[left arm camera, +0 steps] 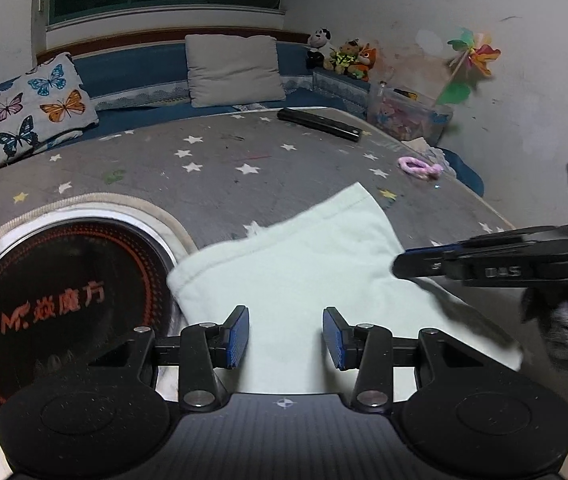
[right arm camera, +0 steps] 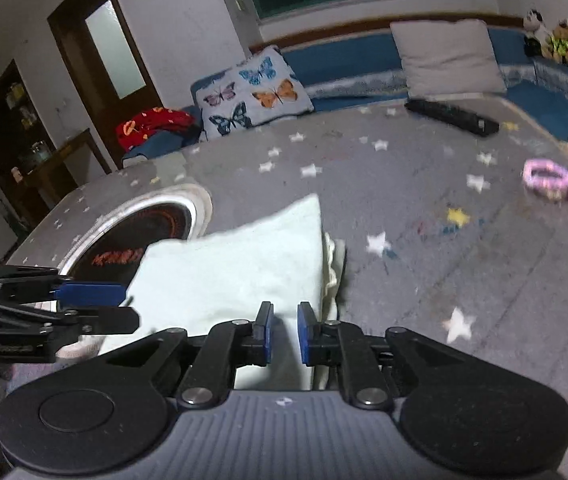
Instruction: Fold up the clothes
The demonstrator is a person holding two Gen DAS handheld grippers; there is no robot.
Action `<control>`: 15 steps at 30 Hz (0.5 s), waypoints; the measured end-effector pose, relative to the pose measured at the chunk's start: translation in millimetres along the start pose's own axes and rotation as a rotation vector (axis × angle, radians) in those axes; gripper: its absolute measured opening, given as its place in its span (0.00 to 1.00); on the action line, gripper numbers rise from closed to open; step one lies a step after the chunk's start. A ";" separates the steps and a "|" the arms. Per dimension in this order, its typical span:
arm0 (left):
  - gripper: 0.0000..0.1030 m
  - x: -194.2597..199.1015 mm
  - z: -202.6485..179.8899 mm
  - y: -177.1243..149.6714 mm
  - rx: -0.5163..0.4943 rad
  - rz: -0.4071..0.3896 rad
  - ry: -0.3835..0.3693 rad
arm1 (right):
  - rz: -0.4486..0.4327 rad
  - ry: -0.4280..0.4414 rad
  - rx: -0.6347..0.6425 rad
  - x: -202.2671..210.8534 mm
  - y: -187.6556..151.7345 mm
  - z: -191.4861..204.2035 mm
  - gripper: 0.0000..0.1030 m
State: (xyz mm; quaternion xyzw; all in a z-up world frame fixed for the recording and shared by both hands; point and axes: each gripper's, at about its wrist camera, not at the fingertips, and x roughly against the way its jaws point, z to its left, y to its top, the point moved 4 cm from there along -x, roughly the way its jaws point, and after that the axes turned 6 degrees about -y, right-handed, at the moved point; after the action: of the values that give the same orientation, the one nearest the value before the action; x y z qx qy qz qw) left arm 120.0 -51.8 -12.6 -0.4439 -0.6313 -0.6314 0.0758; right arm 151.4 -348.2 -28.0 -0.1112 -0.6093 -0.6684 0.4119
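My left gripper [left arm camera: 286, 338] jaws apart, nothing between, hovering over pale mint folded garment [left arm camera: 284, 264], soft fleecy rectangle on grey star-print tablecloth [left arm camera: 212, 184]. My right gripper [right arm camera: 285, 332] nearly closed; grip on garment edge unclear. Glossy round cooktop [left arm camera: 64, 296] touching garment.

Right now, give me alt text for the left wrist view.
The left hand-held gripper hangs open over a pale green folded cloth on a grey star-print cover. The right hand-held gripper reaches in at the cloth's right edge.
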 end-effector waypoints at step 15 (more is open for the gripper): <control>0.40 -37.6 21.6 10.1 0.028 0.044 0.002 | 0.012 -0.010 0.067 -44.6 23.7 0.3 0.11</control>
State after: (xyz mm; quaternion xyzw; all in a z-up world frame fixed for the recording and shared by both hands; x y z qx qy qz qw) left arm 159.0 -52.5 -34.0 -0.4557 -0.6301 -0.6214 0.0965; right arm 196.0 -327.4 -39.8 -0.1046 -0.6328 -0.6445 0.4162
